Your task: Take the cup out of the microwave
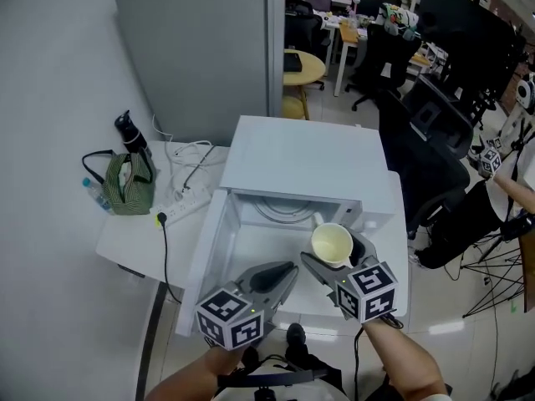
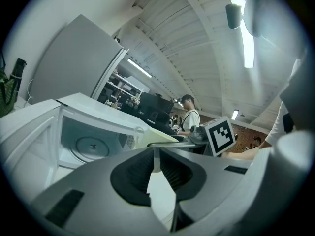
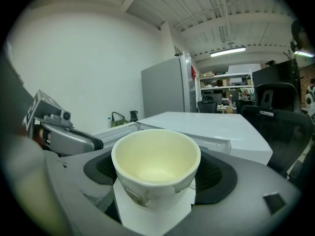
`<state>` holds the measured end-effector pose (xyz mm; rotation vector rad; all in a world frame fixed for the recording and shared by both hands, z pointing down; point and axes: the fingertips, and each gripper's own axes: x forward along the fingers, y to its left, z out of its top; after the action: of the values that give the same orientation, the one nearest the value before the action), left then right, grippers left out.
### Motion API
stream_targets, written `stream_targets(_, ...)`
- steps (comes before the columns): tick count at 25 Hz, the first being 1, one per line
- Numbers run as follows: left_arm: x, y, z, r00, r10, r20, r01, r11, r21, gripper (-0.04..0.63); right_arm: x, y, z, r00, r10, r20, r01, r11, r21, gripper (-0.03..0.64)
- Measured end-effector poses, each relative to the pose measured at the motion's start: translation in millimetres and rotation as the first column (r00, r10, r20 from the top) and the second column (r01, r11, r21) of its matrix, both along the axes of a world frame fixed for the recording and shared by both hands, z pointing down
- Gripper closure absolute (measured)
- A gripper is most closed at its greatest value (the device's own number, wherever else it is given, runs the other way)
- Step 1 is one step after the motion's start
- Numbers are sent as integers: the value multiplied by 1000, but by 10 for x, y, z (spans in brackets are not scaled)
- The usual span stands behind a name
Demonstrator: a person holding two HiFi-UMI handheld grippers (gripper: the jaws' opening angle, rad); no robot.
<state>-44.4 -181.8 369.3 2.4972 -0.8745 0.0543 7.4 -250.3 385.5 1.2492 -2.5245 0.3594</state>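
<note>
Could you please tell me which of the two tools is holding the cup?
The right tool: its jaws grip the cream cup, while the left tool is shut on nothing.

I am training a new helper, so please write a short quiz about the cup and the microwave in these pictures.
1. True or false: the cup stands inside the microwave.
2. Which tongs hold the cup?
3. Inside, the cup looks: A. empty; B. full of coffee; C. filled with spoons.
Key: 1. False: it is held outside the open microwave. 2. The right tongs. 3. A.
</note>
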Motion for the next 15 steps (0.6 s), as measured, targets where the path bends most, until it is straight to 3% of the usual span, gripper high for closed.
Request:
stream_targets(8,57,-89,-291,1000,0,2,0,998,59,549,-7,-314,-720,1000,-30,-5,30,993,113,167)
stream_targets(15,35,-280,-451,999,-33,19,31,996,85,549,-87,-842,-842,999,-38,1,38,994,103,167)
